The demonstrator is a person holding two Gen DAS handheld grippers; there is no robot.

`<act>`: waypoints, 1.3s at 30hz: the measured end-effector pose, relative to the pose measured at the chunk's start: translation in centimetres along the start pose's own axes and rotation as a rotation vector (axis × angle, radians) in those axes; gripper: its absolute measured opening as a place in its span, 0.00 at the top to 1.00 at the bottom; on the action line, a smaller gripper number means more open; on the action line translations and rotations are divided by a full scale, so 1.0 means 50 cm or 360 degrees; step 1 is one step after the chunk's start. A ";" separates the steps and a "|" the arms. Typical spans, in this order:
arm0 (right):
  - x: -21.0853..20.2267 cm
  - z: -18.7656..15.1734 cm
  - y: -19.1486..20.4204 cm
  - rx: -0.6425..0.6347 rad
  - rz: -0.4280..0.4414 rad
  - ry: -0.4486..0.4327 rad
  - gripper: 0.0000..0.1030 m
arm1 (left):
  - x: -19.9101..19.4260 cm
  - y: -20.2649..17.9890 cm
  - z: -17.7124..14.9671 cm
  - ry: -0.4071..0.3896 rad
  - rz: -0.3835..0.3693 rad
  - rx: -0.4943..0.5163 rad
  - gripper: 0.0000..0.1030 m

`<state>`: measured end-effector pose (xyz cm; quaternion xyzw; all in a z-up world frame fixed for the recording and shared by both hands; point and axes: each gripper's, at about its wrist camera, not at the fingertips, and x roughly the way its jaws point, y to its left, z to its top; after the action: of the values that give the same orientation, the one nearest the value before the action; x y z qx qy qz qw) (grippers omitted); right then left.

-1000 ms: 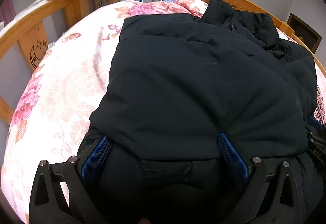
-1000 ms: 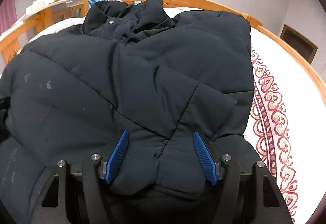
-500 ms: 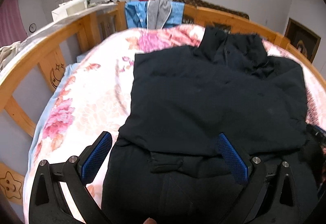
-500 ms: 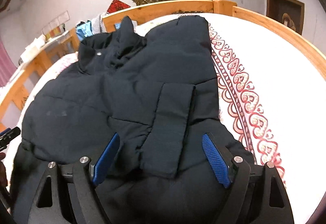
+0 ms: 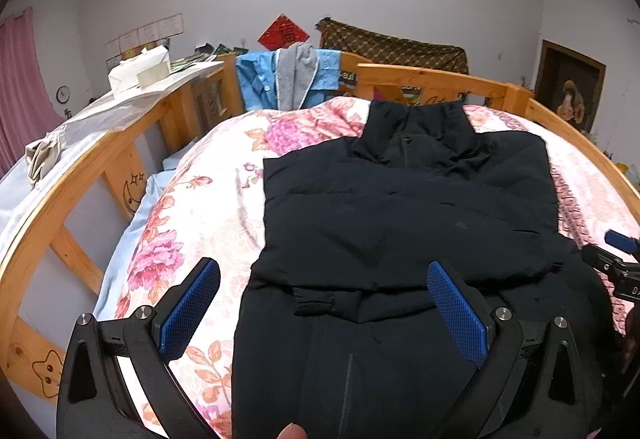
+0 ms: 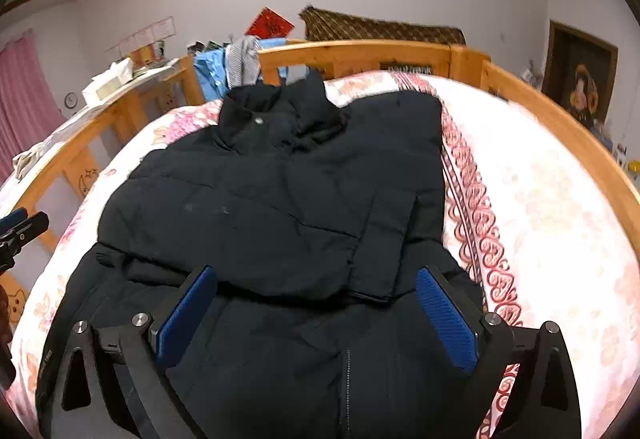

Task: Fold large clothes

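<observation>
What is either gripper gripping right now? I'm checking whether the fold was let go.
Nothing: the left gripper and right gripper are open above the black jacket.

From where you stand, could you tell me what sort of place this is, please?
Most likely a bedroom in a home: a wooden bed frame around a floral quilt, clothes draped over the rail, and a pink curtain at the side.
</observation>
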<state>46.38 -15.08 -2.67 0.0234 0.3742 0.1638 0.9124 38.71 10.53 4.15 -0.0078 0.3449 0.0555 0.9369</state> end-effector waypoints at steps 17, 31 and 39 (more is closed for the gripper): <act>0.035 0.064 0.043 -0.0049 0.0126 -0.0099 0.00 | 0.087 -0.012 0.046 0.0108 -0.0143 -0.0058 0.01; 0.004 0.332 0.024 -0.0071 0.0155 0.0166 0.00 | 0.096 -0.052 0.299 0.0279 -0.0152 -0.0116 0.01; 0.139 0.392 -0.014 -0.0089 0.0171 0.0195 0.00 | 0.185 -0.102 0.335 0.0275 -0.0029 -0.0024 0.01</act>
<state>64.75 -11.99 6.58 0.0078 0.4228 0.2240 0.8781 57.07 7.25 10.83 -0.0227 0.4241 0.0487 0.9040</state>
